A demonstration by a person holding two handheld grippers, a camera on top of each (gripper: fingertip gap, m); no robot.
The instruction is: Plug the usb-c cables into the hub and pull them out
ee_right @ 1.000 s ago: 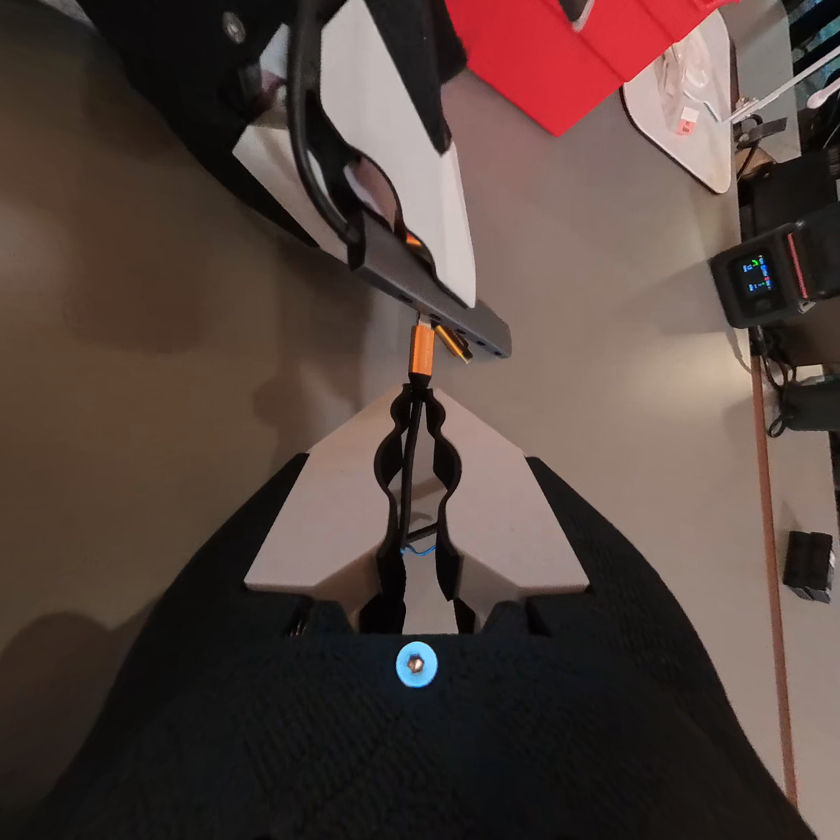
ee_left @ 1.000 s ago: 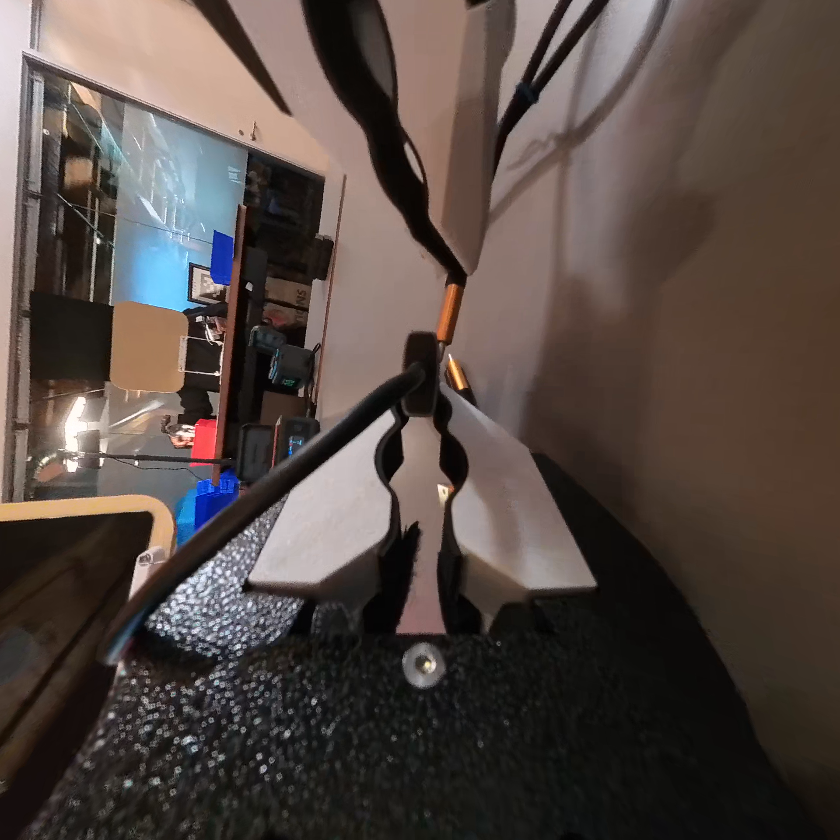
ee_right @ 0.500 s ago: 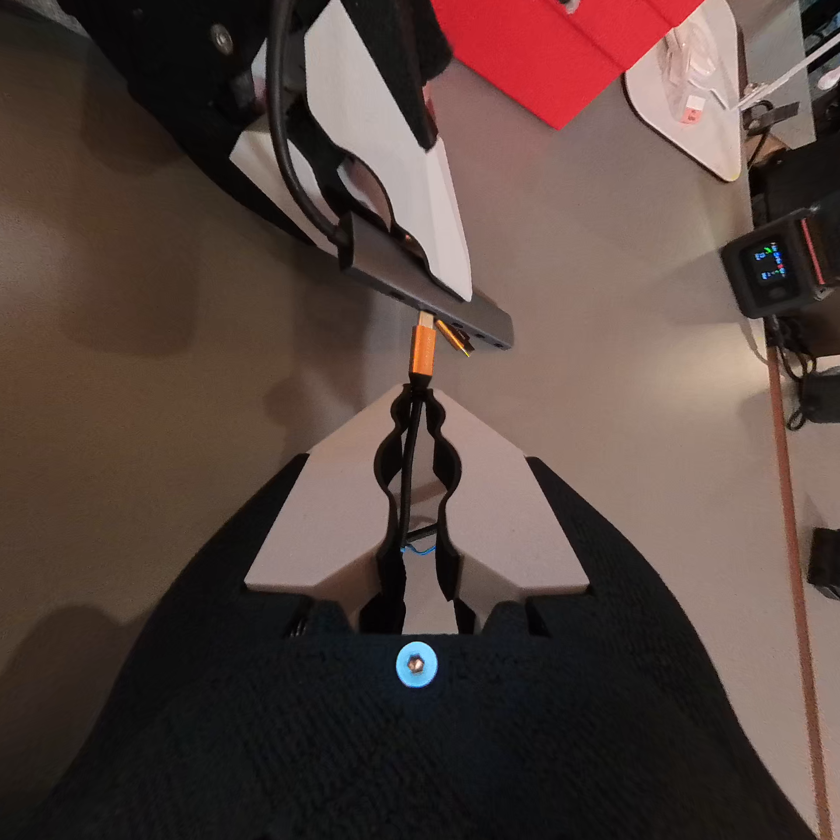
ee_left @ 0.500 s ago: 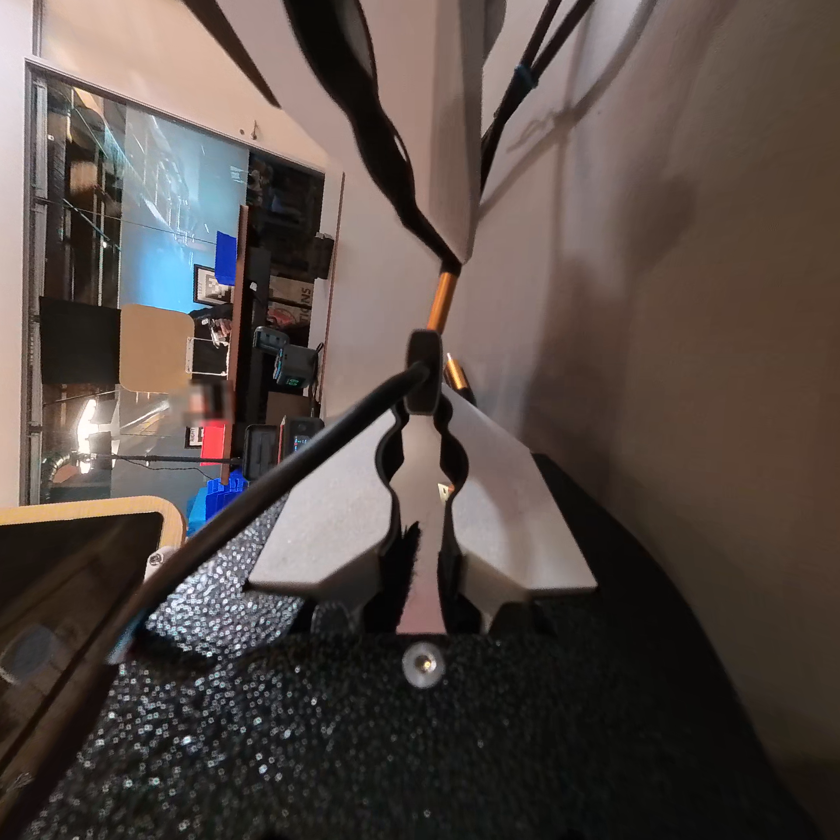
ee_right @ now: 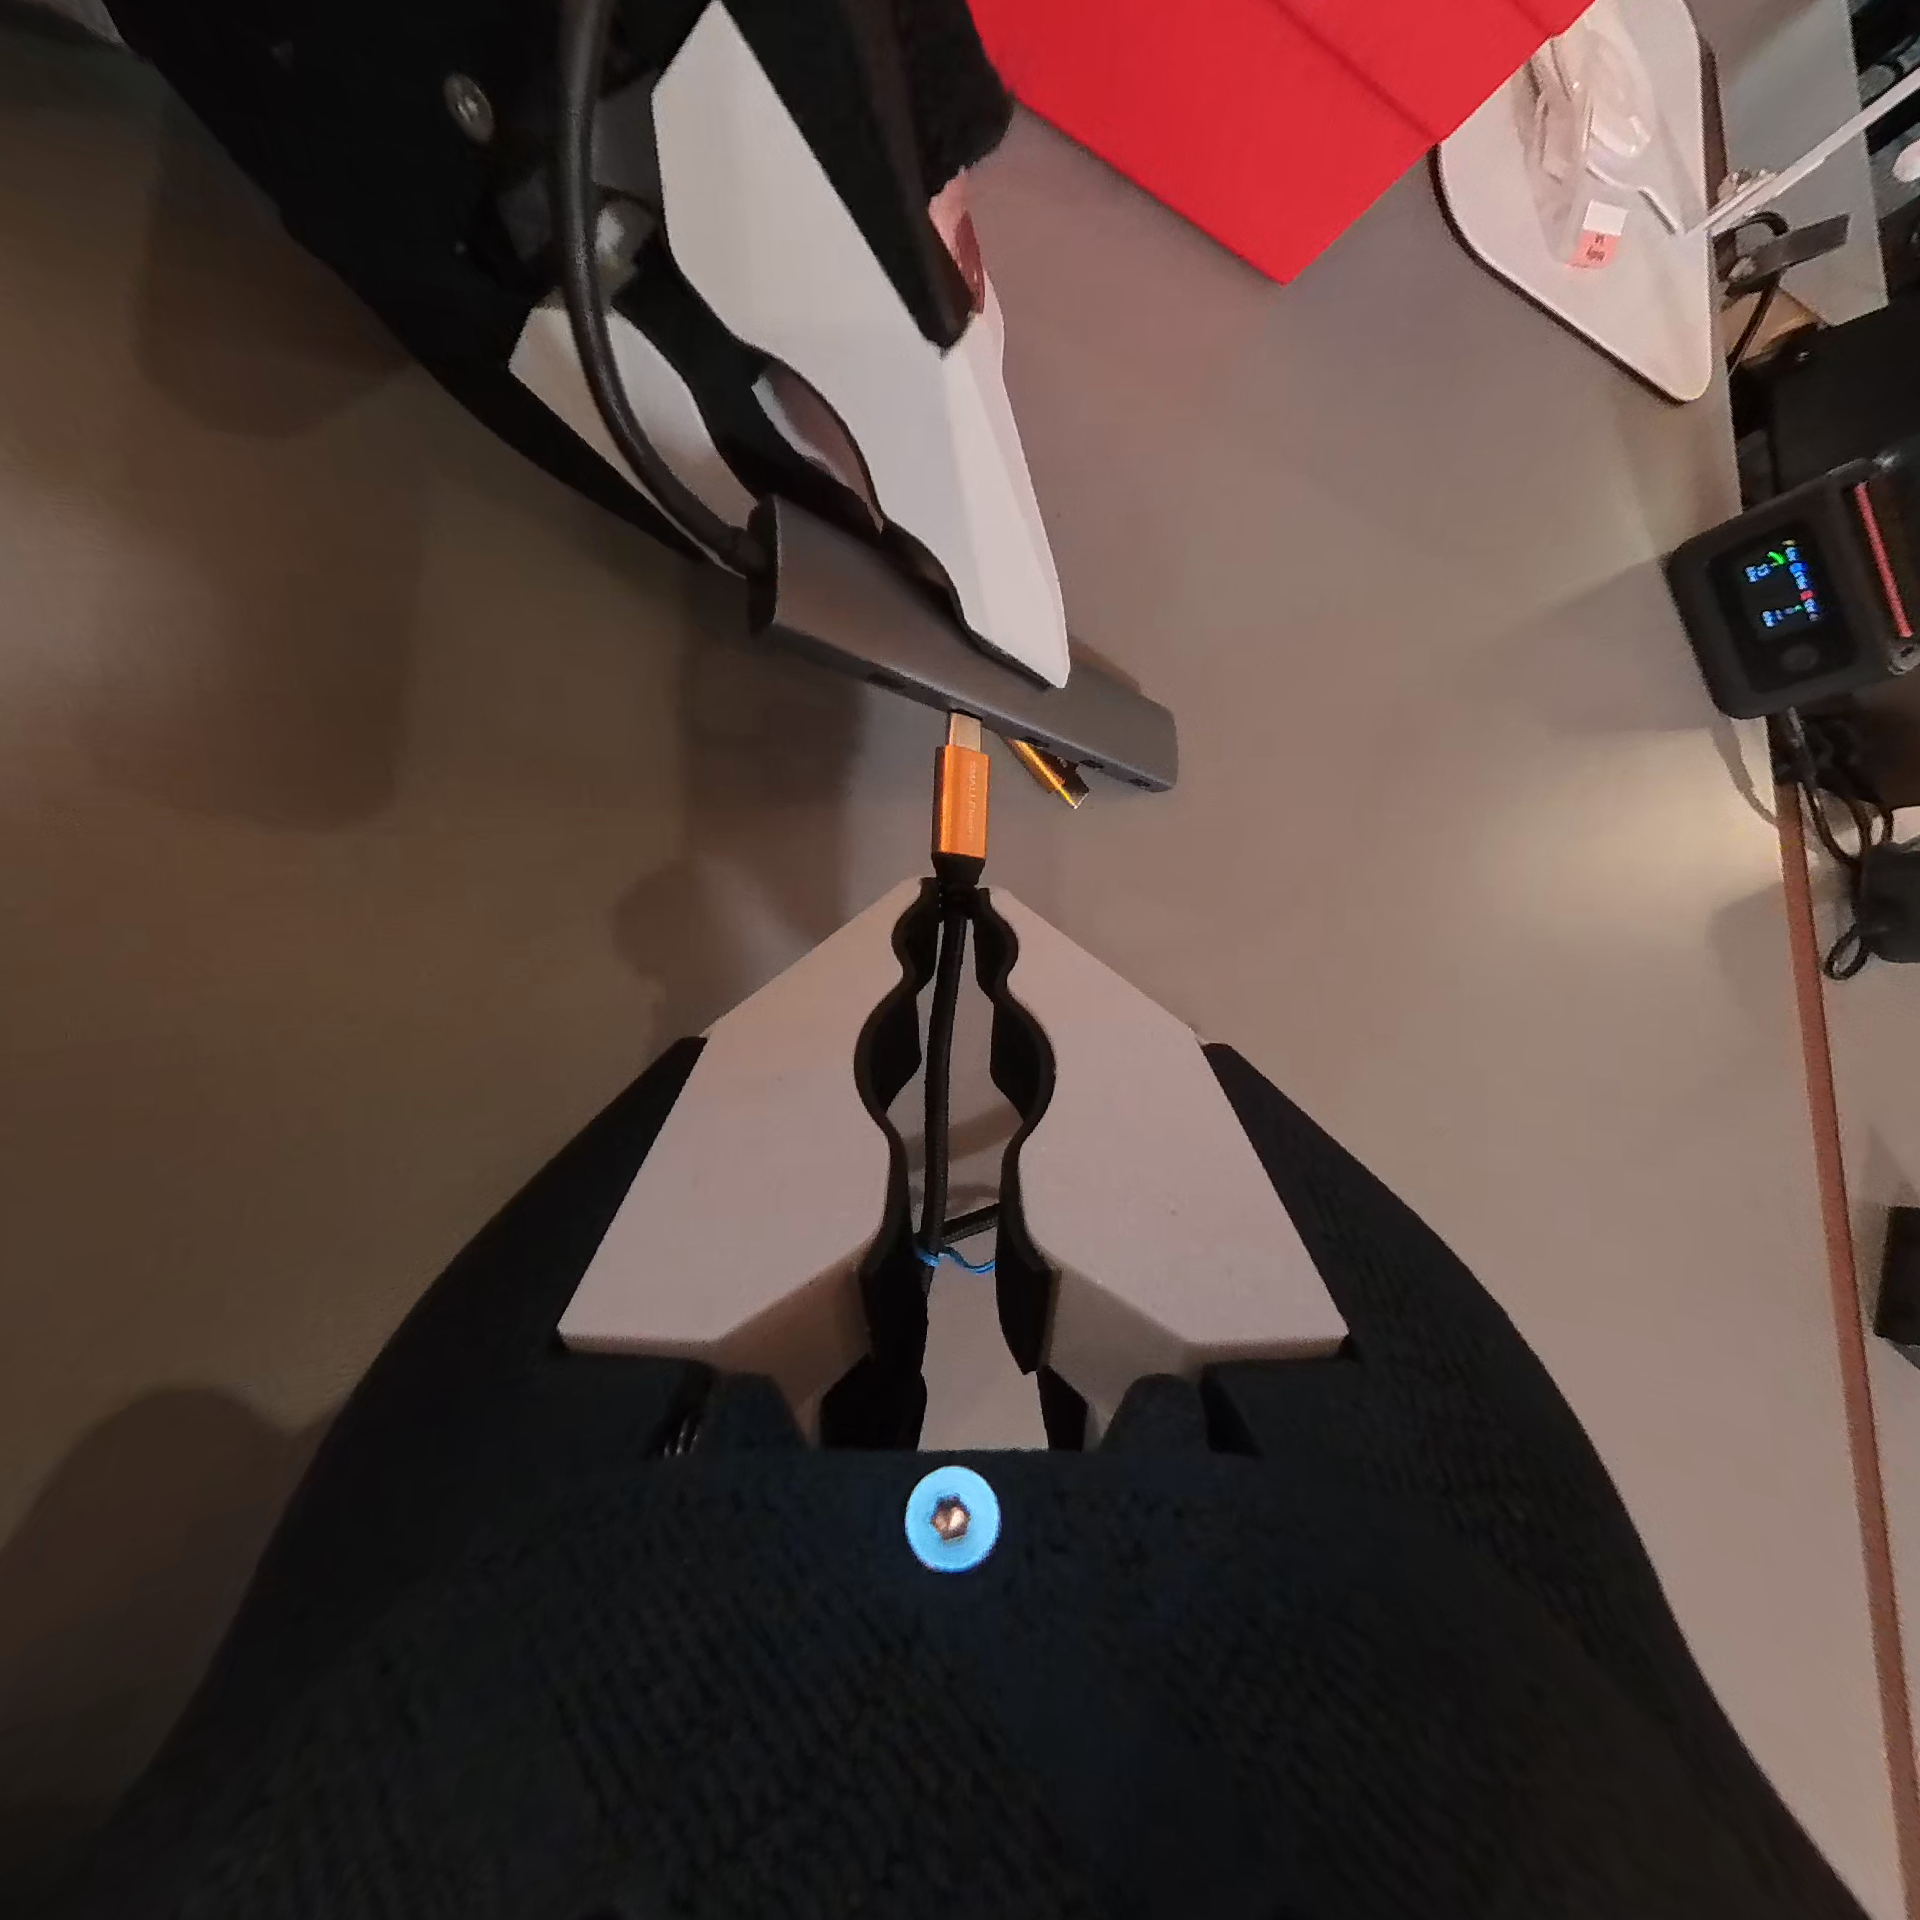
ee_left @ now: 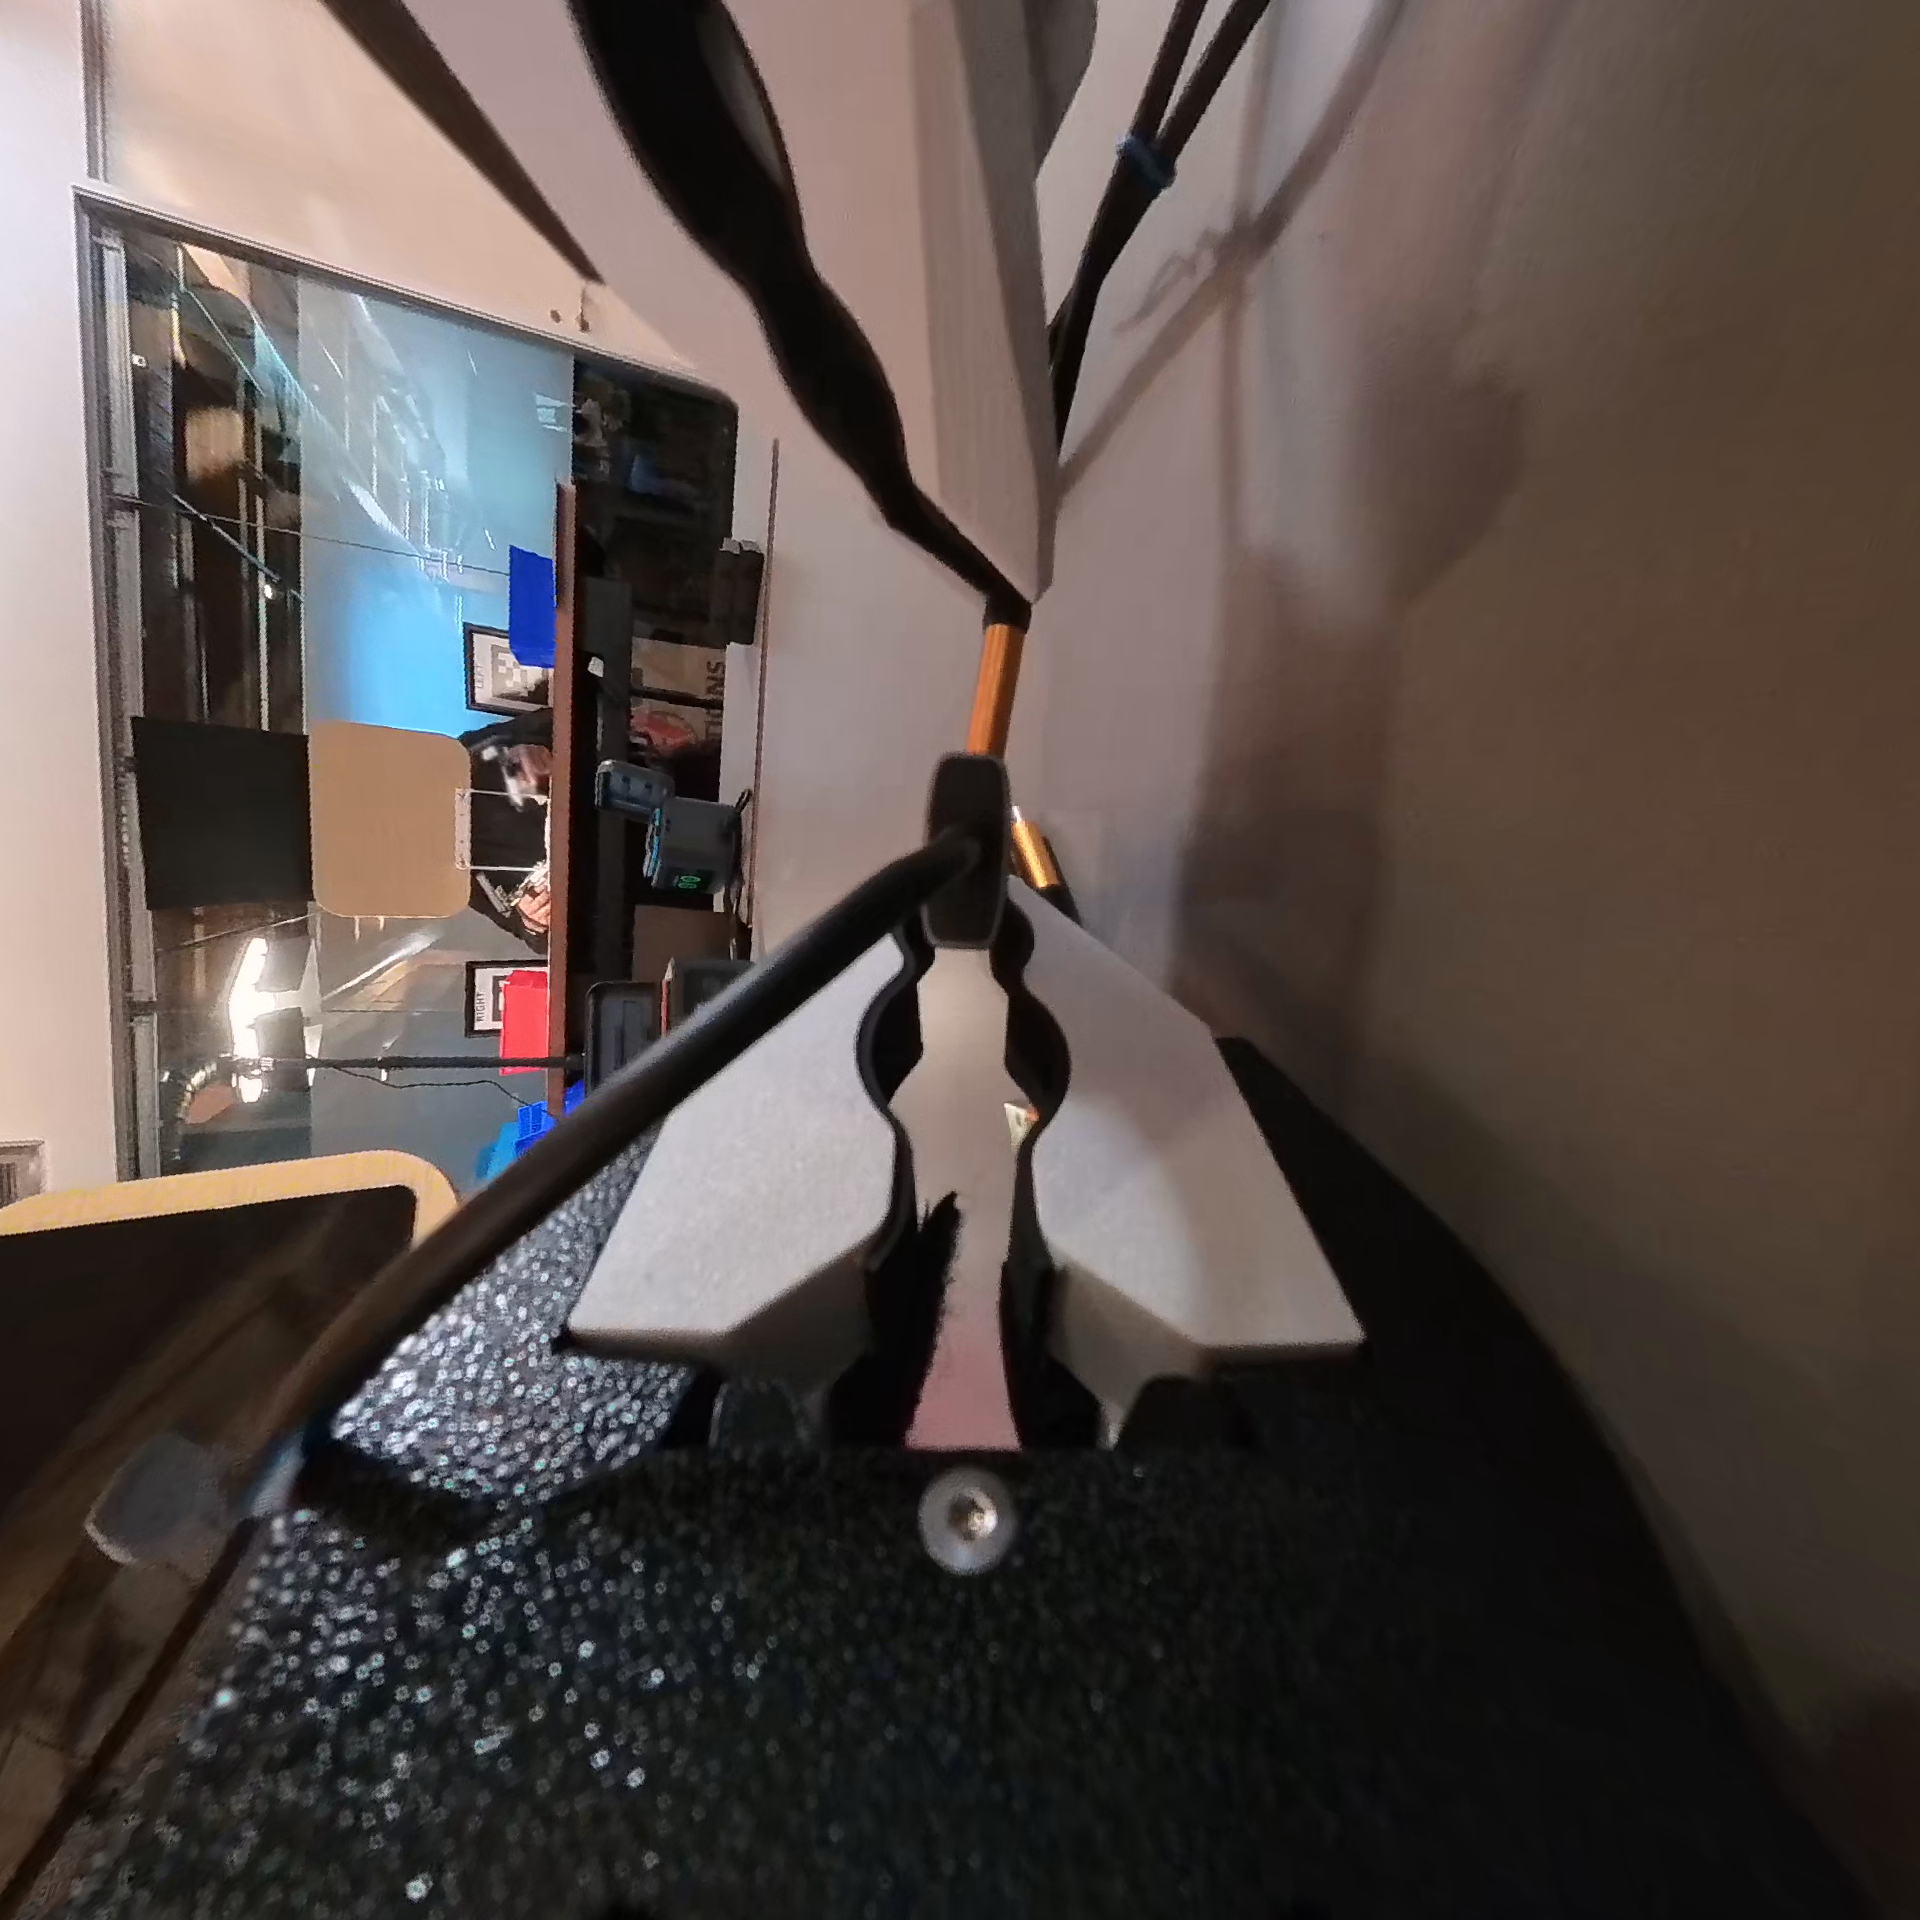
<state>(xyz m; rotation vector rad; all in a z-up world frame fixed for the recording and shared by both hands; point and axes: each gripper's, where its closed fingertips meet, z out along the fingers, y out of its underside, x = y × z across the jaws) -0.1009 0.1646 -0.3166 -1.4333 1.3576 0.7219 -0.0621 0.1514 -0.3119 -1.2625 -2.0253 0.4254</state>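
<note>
Holding the slim dark-grey metal hub in my left claw, I keep it lifted over the grey desk, its port edge turned toward my right claw. The left claw is closed on the hub body, white fingers clamped across it, with the hub's own black lead looping back past them.

My right claw is closed on the black braided usb-c cable, pinching it just behind the orange metal plug. The plug's silver tip meets the hub's edge, but bare metal shows between orange sleeve and hub, so I judge it only partly seated. Whether I am mid-insertion or mid-pull I cannot tell from this.

A second orange plug hangs at an angle just beside the first, apparently loose below the hub rather than in a port.

In the left wrist view the hub's end sits at my claw tips, the orange plug beyond it.

The next move calls for travel straight along the plug's axis, with the left claw bracing the hub so it does not twist.
</note>
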